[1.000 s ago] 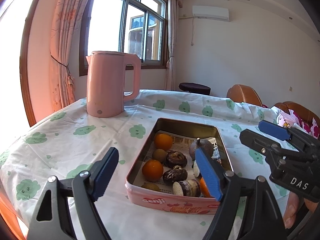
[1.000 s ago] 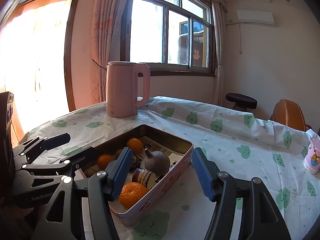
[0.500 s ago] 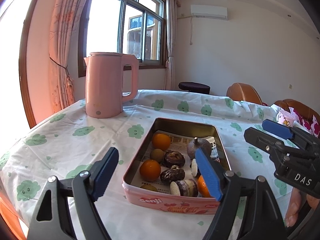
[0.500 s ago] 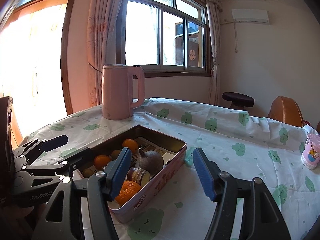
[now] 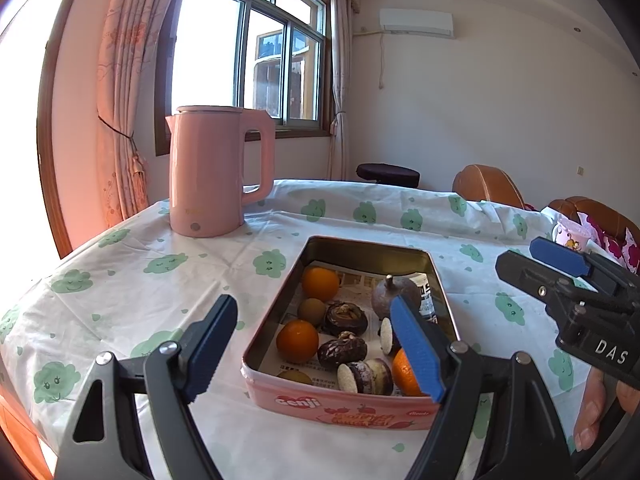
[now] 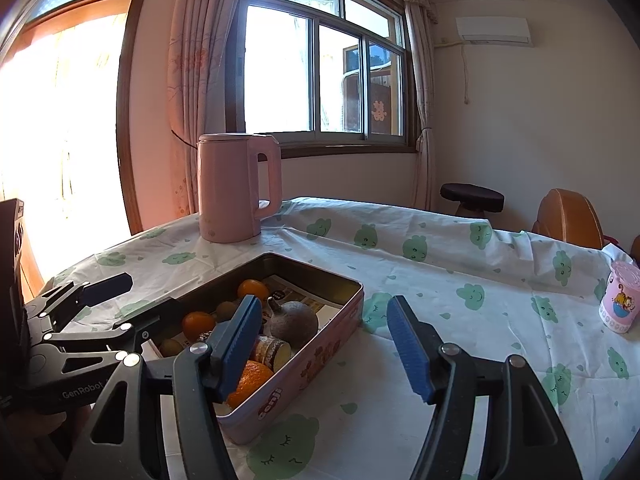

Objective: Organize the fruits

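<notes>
A table [image 5: 120,300] with a white, green-patterned cloth fills the sunlit room by a window [image 6: 320,80]. A pink kettle [image 5: 208,172] stands behind the tin [image 5: 340,404], which holds oranges [image 5: 298,340] and other fruit. A pink cup [image 6: 621,304] stands well apart. The left gripper [image 5: 316,348] and the right gripper [image 6: 324,344] are both spread, holding nothing.

Both wrist views low, near table, facing window; shared: tin [image 5: 340,404], kettle [image 6: 236,196].
</notes>
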